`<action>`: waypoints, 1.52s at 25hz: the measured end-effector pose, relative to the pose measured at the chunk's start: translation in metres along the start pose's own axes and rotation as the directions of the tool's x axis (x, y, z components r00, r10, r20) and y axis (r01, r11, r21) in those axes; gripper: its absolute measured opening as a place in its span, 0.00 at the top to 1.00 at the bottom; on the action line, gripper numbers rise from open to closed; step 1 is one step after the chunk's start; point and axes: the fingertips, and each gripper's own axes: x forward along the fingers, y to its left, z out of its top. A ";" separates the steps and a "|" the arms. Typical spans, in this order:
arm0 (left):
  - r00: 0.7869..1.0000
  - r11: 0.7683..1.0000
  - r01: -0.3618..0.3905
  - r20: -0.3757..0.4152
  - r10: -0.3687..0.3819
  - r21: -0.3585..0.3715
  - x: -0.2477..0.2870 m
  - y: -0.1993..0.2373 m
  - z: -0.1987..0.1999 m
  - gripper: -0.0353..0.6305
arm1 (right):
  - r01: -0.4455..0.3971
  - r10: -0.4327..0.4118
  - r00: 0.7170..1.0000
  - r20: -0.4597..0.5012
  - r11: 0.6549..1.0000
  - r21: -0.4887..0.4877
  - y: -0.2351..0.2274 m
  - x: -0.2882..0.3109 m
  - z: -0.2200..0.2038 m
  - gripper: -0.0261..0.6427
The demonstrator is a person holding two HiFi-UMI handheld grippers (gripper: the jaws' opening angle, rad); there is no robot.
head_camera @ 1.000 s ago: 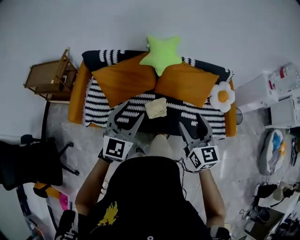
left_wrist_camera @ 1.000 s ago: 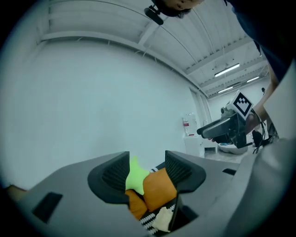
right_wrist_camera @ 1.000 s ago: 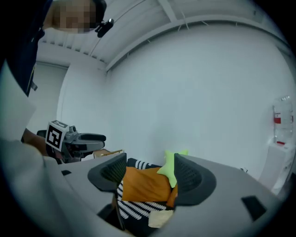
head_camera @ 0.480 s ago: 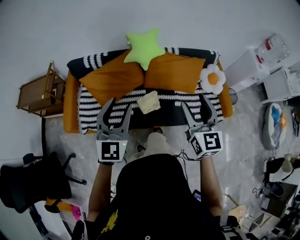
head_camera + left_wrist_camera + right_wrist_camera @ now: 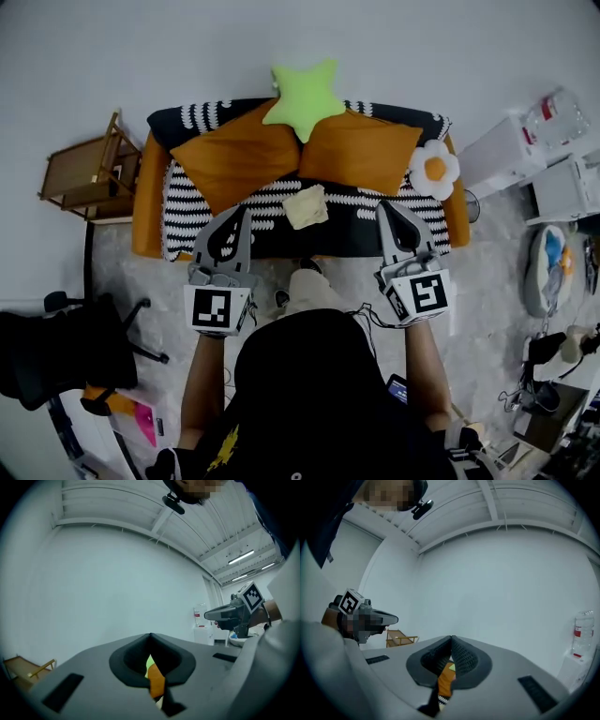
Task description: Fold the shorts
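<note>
Presently, both hand-held tools are clenched on nothing. The left gripper [image 5: 242,217] is held level in front of the left half of the orange upholstered sofa [image 5: 142,211]. Its jaws have just been closing and are brought fully together. In the left gripper view the black pads are seen meeting at the tip, with nothing caught between them. Only a slice of orange and green is visible through the gap behind the pads. The right gripper [image 5: 385,211] is held level in front of the right half of the sofa. Its jaws have likewise just been closing and are pressed together on nothing, as shown in the right gripper view.

The small cream-coloured folded shorts [image 5: 306,205] are laid at the middle of the sofa seat, on the black-and-white striped knitted cover [image 5: 187,202]. They are touched by neither gripper and, in the head view, lie between the two.

Behind the shorts, two orange square cushions [image 5: 239,159] are leaned against the sofa back. A lime-green star-shaped pillow [image 5: 305,92] is set at the middle of the sofa back, above the cushions. A white flower-shaped pillow with an orange centre [image 5: 435,170] is placed at the right end of the sofa. A small wooden stand [image 5: 86,172] is positioned just beside the left end of the sofa.
</note>
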 end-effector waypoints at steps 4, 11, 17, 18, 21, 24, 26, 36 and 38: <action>0.999 0.998 -0.035 0.001 0.035 0.046 -0.009 0.012 0.009 0.93 | -0.030 0.029 0.999 0.032 0.998 0.056 -0.001 -0.002 0.016 0.94; 0.997 1.000 -0.002 0.079 0.002 0.004 0.010 0.005 0.034 0.93 | -0.049 0.047 0.997 0.062 0.998 0.033 -0.007 -0.004 0.046 0.94; 0.996 0.999 -0.019 0.084 0.023 -0.049 -0.016 -0.011 0.020 0.93 | -0.086 0.083 0.995 0.051 0.995 0.047 0.000 0.001 0.043 0.94; 0.997 0.998 -0.024 0.077 0.028 -0.056 -0.022 -0.014 0.014 0.93 | -0.096 0.095 0.995 0.040 0.995 0.037 0.004 0.001 0.039 0.94; 0.997 0.996 -0.049 0.056 0.053 -0.069 -0.033 -0.013 0.002 0.93 | -0.138 0.138 0.990 0.014 0.990 0.003 0.016 0.007 0.033 0.94; 0.996 0.995 -0.073 0.051 0.077 -0.066 -0.039 -0.018 -0.001 0.93 | -0.163 0.164 0.986 0.013 0.986 -0.013 0.019 0.009 0.032 0.94; 0.995 0.995 -0.083 0.048 0.086 -0.061 -0.041 -0.022 -0.003 0.93 | -0.174 0.174 0.985 0.014 0.985 -0.009 0.019 0.008 0.028 0.94; 0.987 0.986 -0.148 0.060 0.152 -0.074 -0.044 -0.007 -0.006 0.93 | -0.194 0.194 0.981 0.011 0.981 0.004 0.017 0.012 0.011 0.94; 0.987 0.987 -0.142 0.057 0.147 -0.074 -0.043 -0.008 -0.005 0.93 | -0.206 0.206 0.979 0.004 0.978 0.007 0.017 0.014 0.011 0.94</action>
